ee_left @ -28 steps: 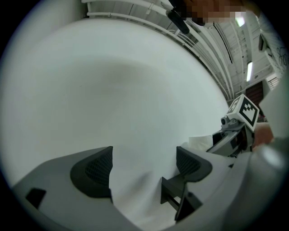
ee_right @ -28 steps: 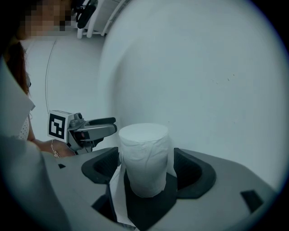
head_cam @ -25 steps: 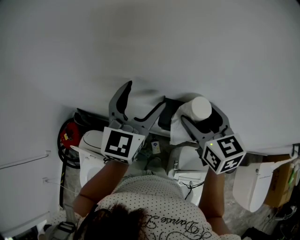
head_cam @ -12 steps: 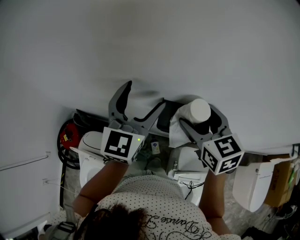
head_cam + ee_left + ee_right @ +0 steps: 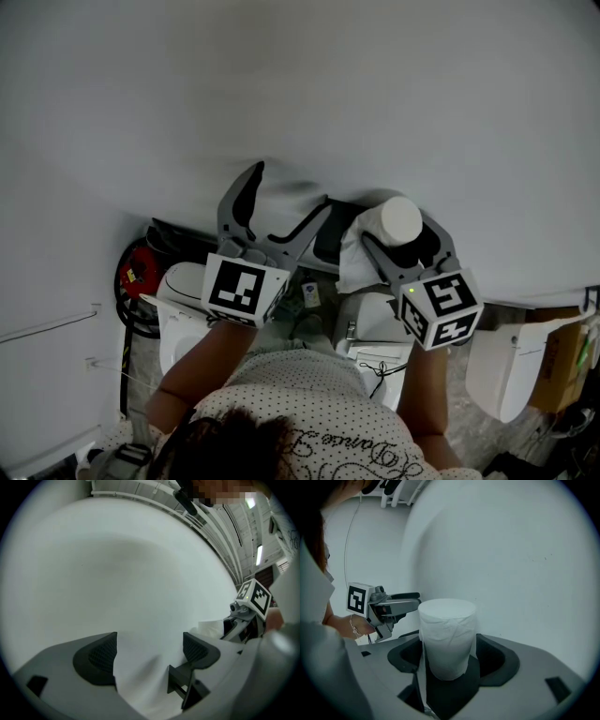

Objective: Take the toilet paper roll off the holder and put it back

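Note:
The white toilet paper roll (image 5: 400, 218) (image 5: 447, 634) stands end-up between the jaws of my right gripper (image 5: 401, 232) (image 5: 450, 654), close to the pale wall (image 5: 300, 94). Those jaws have just been closing, and both dark pads now lie against the roll's sides. A loose tail of paper (image 5: 352, 255) hangs from the roll toward the left. My left gripper (image 5: 291, 187) (image 5: 150, 651) is open beside it, level, facing the wall. A white sheet of paper (image 5: 140, 677) lies loosely between its pads. A dark shape (image 5: 330, 242) sits between the grippers; I cannot tell if it is the holder.
Far below are a white toilet (image 5: 183, 281), a red object (image 5: 141, 272) at the left and another white fixture (image 5: 502, 366) at the right. The person's dotted shirt (image 5: 309, 412) fills the bottom of the head view.
The right gripper's jaws have drawn in against the roll and its marker cube has shifted slightly. The left gripper has stayed where it was.

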Demonstrator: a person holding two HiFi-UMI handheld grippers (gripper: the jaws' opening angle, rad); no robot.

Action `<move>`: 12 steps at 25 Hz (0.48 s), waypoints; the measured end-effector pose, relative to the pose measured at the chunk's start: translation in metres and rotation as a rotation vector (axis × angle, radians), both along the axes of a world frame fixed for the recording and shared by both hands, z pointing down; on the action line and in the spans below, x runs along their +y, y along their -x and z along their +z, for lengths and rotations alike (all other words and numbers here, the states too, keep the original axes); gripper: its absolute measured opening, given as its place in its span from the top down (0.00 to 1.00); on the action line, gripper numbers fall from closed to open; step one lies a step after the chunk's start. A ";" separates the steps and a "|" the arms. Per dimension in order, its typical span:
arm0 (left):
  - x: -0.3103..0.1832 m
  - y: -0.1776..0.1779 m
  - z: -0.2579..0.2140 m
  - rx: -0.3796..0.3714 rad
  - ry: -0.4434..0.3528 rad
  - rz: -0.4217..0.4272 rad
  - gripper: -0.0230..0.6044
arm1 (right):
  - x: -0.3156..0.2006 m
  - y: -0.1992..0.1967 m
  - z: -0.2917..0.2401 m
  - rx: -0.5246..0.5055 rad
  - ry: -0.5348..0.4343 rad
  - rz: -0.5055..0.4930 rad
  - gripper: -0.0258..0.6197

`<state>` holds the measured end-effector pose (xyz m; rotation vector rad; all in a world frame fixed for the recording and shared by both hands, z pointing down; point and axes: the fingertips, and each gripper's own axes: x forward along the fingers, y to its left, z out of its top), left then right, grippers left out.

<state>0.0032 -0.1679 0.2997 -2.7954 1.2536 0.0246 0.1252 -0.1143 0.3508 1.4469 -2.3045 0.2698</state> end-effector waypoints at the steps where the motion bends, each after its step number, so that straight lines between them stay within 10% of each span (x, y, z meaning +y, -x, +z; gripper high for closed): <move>1: 0.000 0.001 0.001 -0.002 -0.002 -0.002 0.29 | 0.000 -0.001 0.000 0.001 -0.002 0.004 0.44; 12: 0.000 0.002 0.000 0.001 0.000 0.000 0.29 | -0.002 -0.005 0.001 0.002 0.002 0.023 0.49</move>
